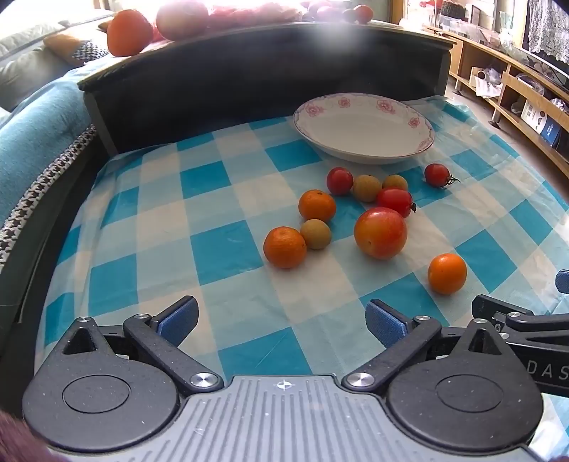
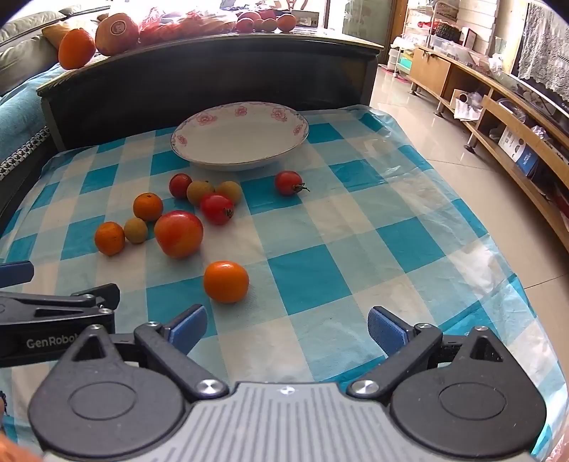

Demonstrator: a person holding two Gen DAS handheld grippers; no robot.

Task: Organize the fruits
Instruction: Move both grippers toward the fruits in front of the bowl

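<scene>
While both of my claws hover low over the blue-checked tablecloth (image 2: 309, 273), left gripper (image 1: 281, 320) and right gripper (image 2: 287, 325) each spread wide and holding nothing, I count: one flowered plate (image 2: 240, 137), bare, at the far side; one large tomato (image 2: 178, 233); three small oranges, the nearest (image 2: 226, 281) lying apart just ahead of my right claw; three cherry tomatoes, one (image 2: 288, 182) off alone; three tan longans (image 1: 315, 234), scattered loose among the rest.

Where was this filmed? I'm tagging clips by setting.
Probably a home living room: a sofa with cushions at back left, a long wooden media shelf along the right wall, and a checked tablecloth over a low table.
</scene>
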